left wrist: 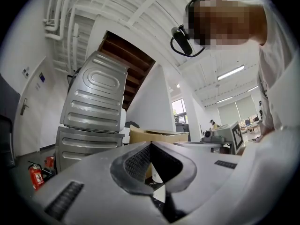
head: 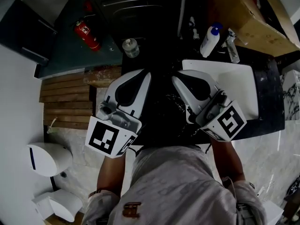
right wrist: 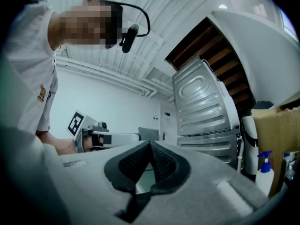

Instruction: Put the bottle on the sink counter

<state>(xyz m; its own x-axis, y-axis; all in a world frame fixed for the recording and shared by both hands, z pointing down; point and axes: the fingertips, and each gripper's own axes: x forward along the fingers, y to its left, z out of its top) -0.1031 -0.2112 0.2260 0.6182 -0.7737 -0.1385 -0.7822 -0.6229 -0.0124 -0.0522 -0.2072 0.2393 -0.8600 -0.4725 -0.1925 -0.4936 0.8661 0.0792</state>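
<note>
A small clear bottle (head: 131, 48) with a pale cap stands on the dark surface ahead of me, by the foot of the metal machine. A white bottle with a blue top (head: 210, 40) stands at the back of the black sink counter (head: 268, 97), beside the white basin (head: 243, 78); it also shows in the right gripper view as a blue-topped bottle (right wrist: 264, 170). Both grippers are held close to my chest, far from either bottle. My left gripper (head: 146, 74) (left wrist: 150, 144) is shut with nothing in it. My right gripper (head: 177, 78) (right wrist: 150, 143) is likewise shut and empty.
A red fire extinguisher (head: 87, 34) lies at the upper left. A ribbed metal machine (left wrist: 93, 111) rises ahead. A cardboard box (head: 253, 18) sits behind the sink. Wooden slats (head: 65, 102) and a white toilet (head: 47, 158) are on my left.
</note>
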